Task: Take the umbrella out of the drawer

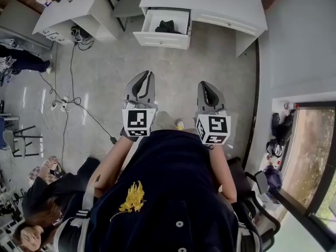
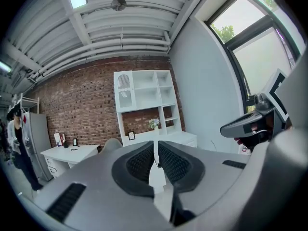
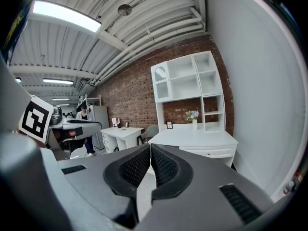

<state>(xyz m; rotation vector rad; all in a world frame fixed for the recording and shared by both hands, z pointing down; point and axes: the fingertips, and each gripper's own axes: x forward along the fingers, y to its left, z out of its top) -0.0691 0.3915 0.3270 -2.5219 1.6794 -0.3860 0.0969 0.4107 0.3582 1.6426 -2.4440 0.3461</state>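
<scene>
At the top of the head view a white desk (image 1: pixel 210 3) has its drawer (image 1: pixel 160 39) pulled out. A dark folded umbrella (image 1: pixel 167 27) lies inside it. My left gripper (image 1: pixel 148 75) and right gripper (image 1: pixel 205 85) hover side by side over the grey floor, well short of the drawer and pointing toward it. In the left gripper view the left gripper (image 2: pixel 157 146) has its black pads pressed together with nothing between them. The right gripper (image 3: pixel 150 148) is likewise shut and empty in its own view. Neither gripper view shows the drawer.
A second white desk (image 1: pixel 79 7) and a grey chair (image 1: pixel 126 3) stand at the upper left. Cables (image 1: pixel 68 101) trail over the floor on the left. People sit at the lower left. Bags (image 1: pixel 278 135) lie by the window on the right. A white shelf unit (image 3: pixel 187 90) stands on the desk.
</scene>
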